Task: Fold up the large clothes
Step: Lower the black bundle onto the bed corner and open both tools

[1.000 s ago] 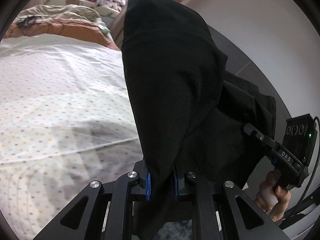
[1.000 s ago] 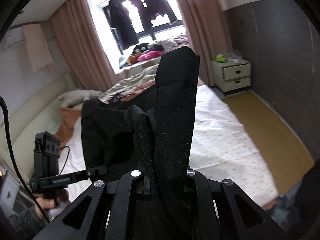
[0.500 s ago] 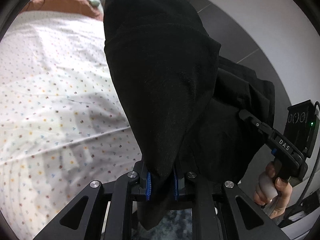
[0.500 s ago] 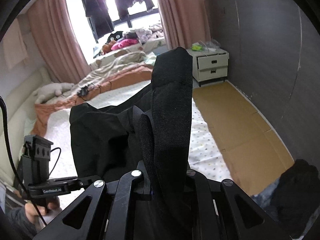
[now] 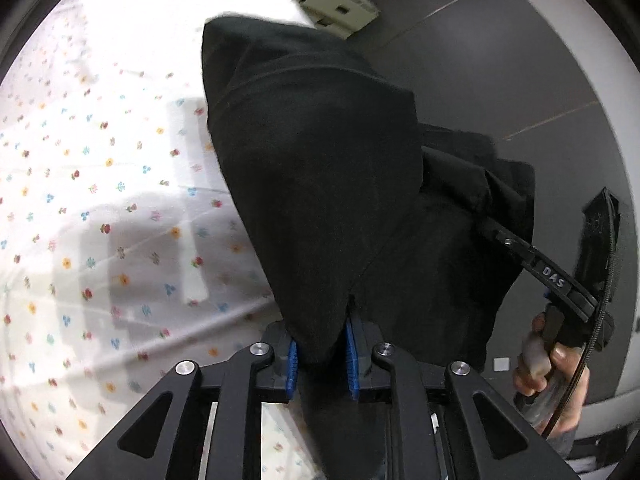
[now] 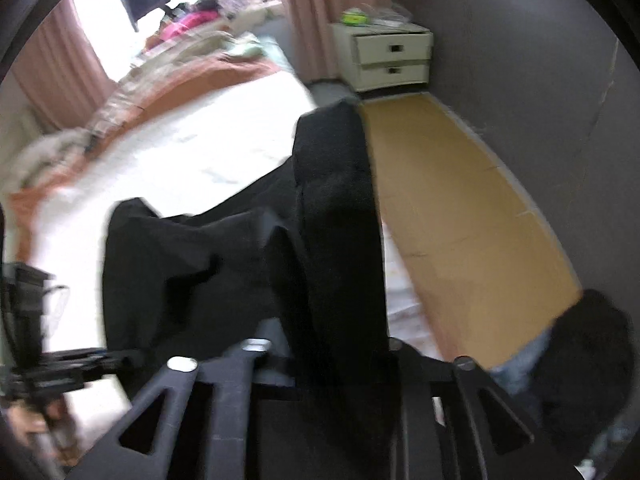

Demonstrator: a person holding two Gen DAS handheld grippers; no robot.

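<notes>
Left claw (image 5: 320, 356) pinches black garment (image 5: 320, 184) (nightstand (image 6: 384, 60) drawers closed).

Your left gripper (image 5: 320, 356) points steeply down, its blue pads (image 5: 293, 364) flanking black cloth; its jaws have just been opening a little. Your right gripper (image 6: 324, 360), also tipped downward, has just been opening its jaws with cloth between them, the view blurred. Your right hand (image 5: 554, 376) wraps its handle.

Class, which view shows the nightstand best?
The right wrist view: the nightstand shows whole, both drawers facing the camera, though slightly blurred. The left wrist view catches only a blurred part at the top edge, behind the black garment.
</notes>
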